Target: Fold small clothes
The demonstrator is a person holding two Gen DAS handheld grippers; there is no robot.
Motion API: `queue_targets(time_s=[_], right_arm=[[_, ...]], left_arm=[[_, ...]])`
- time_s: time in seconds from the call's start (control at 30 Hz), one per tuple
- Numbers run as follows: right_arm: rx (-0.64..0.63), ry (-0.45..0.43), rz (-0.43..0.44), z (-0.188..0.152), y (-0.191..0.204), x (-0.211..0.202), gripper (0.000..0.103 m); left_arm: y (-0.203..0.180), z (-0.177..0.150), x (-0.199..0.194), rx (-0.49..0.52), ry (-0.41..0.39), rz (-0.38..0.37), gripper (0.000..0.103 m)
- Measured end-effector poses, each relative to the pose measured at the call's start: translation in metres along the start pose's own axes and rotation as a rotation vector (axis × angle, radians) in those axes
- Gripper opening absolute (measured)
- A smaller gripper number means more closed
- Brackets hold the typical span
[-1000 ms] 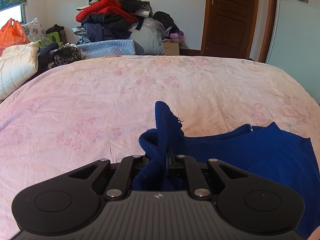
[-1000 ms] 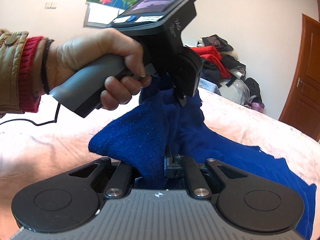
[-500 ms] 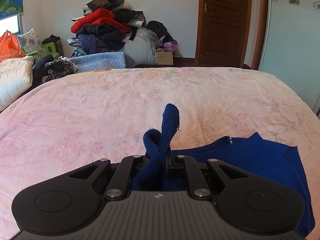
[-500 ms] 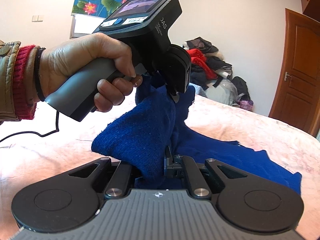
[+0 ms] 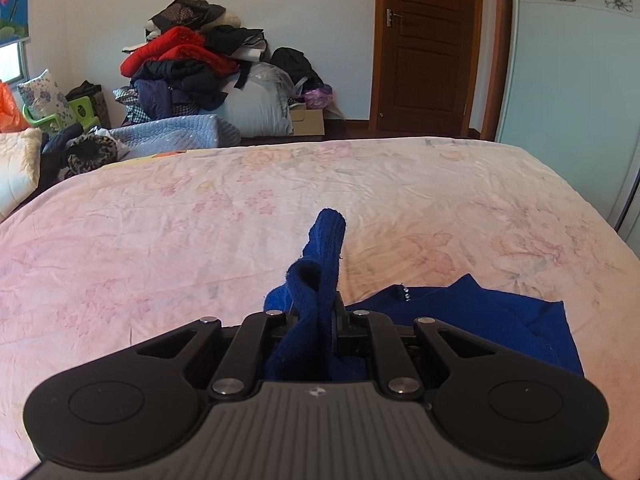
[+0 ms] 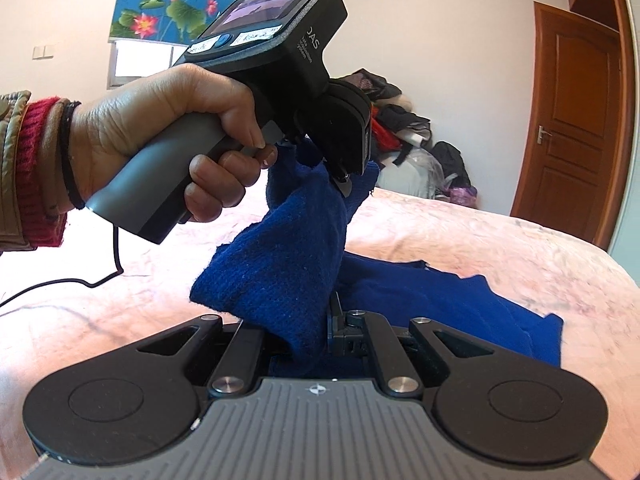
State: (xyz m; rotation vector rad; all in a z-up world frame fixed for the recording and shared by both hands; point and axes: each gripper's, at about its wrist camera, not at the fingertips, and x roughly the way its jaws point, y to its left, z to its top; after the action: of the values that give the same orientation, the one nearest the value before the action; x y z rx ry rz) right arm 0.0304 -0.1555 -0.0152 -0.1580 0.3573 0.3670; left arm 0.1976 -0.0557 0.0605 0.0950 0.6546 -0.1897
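Covering the bed, a wrinkled pink floral sheet (image 5: 168, 248) faces a brown door (image 5: 428, 44).

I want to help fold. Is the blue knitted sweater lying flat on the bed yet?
Not flat. Both grippers pinch the blue knitted sweater and lift one end, bunched, off the pink flowered bedsheet; the rest lies crumpled on it.

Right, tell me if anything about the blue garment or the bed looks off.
Nothing is damaged or spilled. The blue knit garment is bunched unevenly: the left gripper and the right gripper each pinch a crumpled wad, and the rest lies rumpled on the pink bedsheet, not yet flat for folding.
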Motion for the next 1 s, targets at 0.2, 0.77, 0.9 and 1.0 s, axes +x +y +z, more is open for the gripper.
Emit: queue_targets(time_s=[0.2, 0.77, 0.9, 1.0], right_arm=[[0.037, 0.005, -0.012, -0.005, -0.013, -0.006, 0.011], [0.161, 0.035, -0.064, -0.022, -0.053, -0.017, 0.011], [0.170, 0.036, -0.071, -0.023, -0.058, -0.017, 0.011], [0.196, 0.036, -0.069, -0.025, -0.065, -0.018, 0.011]], left_arm=[[-0.018, 0.001, 0.003, 0.017, 0.008, -0.013, 0.011], [-0.075, 0.000, 0.023, 0.073, 0.030, -0.049, 0.011], [-0.084, 0.001, 0.027, 0.075, 0.037, -0.056, 0.011], [-0.091, 0.002, 0.029, 0.077, 0.040, -0.059, 0.011]])
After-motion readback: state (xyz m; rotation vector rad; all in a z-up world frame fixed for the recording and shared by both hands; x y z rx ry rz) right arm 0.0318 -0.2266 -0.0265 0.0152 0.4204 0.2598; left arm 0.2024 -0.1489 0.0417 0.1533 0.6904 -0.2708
